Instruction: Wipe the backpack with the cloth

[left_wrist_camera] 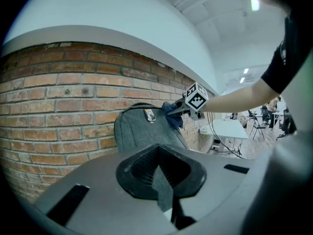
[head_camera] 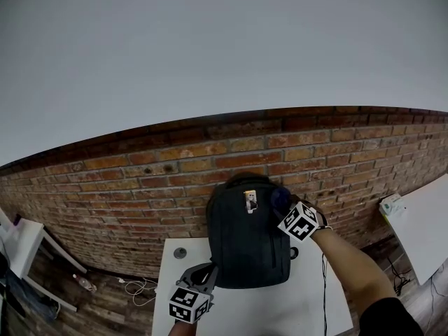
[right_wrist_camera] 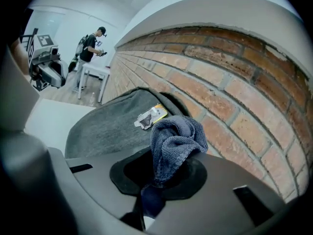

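While the backpack (head_camera: 245,236) stands upright on the white table (head_camera: 301,306) with its back leaning against the brick wall (head_camera: 140,180), you have a gripper on each side of it. Your right gripper (head_camera: 285,207) is clamped on the blue cloth (right_wrist_camera: 173,141), which bunches up out of the jaws in a loose wad. It is at the bag's upper right shoulder, just beside the small tag (head_camera: 250,201) near the top. That looks like the start of a downward stroke, though from these views you cannot tell whether the wad is pressing on the fabric or only close to it.

Your left gripper (head_camera: 203,275) sits low at the bag's bottom left corner, its jaws pinched together on a narrow grey strip of the bag. Whether that is a strap end or a fold of the shell is unclear. The hold probably serves as a brace, so the soft bag does not slide or topple sideways when the cloth pushes against it.
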Tool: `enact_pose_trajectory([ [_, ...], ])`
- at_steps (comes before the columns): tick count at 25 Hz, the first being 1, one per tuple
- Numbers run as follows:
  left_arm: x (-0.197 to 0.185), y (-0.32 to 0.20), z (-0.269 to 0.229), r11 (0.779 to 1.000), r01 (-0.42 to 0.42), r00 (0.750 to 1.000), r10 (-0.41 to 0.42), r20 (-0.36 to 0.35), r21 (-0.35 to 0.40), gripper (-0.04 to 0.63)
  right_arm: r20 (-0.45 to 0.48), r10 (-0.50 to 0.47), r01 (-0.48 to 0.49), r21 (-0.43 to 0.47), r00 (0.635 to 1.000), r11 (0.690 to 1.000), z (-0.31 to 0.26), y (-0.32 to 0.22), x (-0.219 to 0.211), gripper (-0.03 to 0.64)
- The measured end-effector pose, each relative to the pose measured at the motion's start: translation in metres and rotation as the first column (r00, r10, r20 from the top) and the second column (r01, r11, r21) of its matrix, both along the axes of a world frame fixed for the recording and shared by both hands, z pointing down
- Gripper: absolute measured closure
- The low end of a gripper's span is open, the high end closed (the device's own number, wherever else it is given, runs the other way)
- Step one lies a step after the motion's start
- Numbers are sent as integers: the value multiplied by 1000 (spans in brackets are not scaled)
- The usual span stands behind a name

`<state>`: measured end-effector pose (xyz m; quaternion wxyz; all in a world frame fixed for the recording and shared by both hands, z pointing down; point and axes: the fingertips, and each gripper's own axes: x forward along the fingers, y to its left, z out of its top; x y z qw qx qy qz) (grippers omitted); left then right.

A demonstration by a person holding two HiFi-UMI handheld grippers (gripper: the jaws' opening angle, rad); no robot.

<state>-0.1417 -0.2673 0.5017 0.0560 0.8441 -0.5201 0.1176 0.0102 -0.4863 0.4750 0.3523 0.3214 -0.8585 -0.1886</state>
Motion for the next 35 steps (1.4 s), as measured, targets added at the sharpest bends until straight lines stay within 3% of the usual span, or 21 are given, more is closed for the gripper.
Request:
enact_pose_trajectory([
  [4, 2, 2, 2, 1000, -6, 1000, 6, 4, -2, 614, 27, -1, -1, 85, 1000, 996, -26, -7, -9, 565],
  [7, 3, 3, 3, 1000, -11, 1000, 11, 7, -6, 614, 49, -15, 11, 94, 999, 995, -43, -13, -21, 565],
  [14, 0, 6, 4, 1000, -7, 1000, 7, 3, -10, 614, 72, 15, -13, -31, 997, 999, -24, -27, -33, 565],
  [20, -3, 7, 6, 1000, -1, 1000, 1, -1, -17, 614, 111, 8, -3, -46, 994, 999, -12, -22, -38, 565],
  [35, 4, 10, 3, 999, -23, 1000, 22, -14, -24, 614, 173, -64, 98, -197, 983, 975, 50, 37, -32, 565],
])
